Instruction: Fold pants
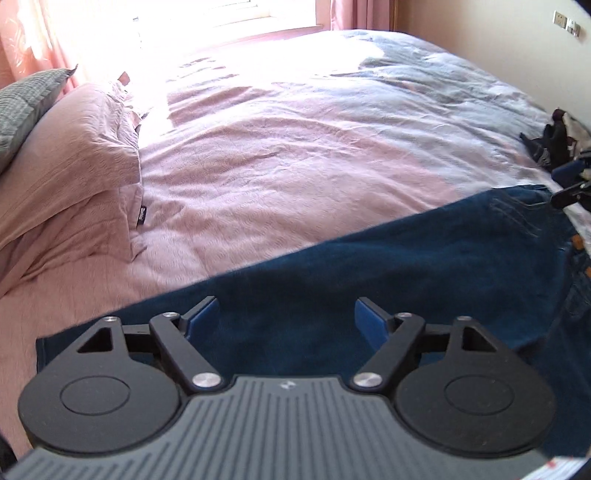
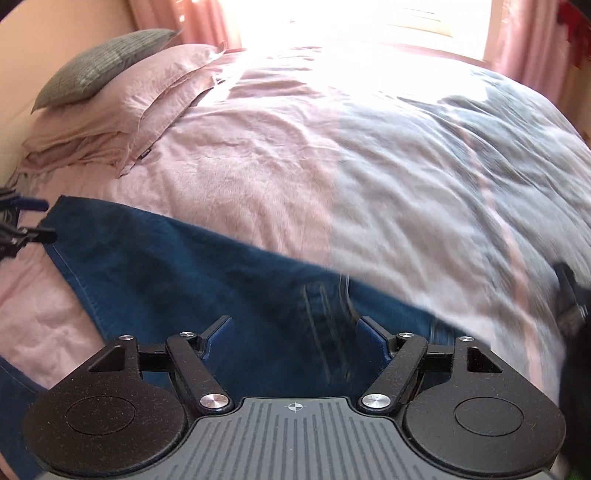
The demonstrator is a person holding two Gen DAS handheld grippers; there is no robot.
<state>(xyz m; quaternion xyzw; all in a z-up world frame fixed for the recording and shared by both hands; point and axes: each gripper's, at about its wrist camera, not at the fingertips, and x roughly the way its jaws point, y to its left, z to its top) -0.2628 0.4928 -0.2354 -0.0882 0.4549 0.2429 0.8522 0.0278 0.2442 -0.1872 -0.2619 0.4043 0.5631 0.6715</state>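
1. Sunlight pours through a window (image 1: 221, 14) at the far side of a big bed (image 1: 295, 147), and it makes the far part of the bed too bright to see well.
2. Pink curtains (image 2: 517, 37) hang beside the window.
3. Soft, wrinkly cloth covers the bed; one part is pink and the other part is pale grey-blue.
4. Two puffy pink pillows (image 1: 66, 158) lie stacked at the head end, with a grey bumpy cushion (image 2: 107, 62) leaning behind them.
5. Dark blue jeans (image 1: 369, 266) are spread flat on the near side of the bed. They look thick and stiff, with a stitched hem at one end and a sewn pocket at the other.
6. The left gripper (image 1: 286, 321) floats just above the leg end of the jeans. Its two blue pads are wide apart and hold nothing.
7. The right gripper (image 2: 293, 338) hangs over the pocket end of the jeans. Its blue pads are also spread wide, with nothing between them.
8. Dark clothes (image 1: 554, 144) sit in a lumpy heap at the far right edge of the bed.
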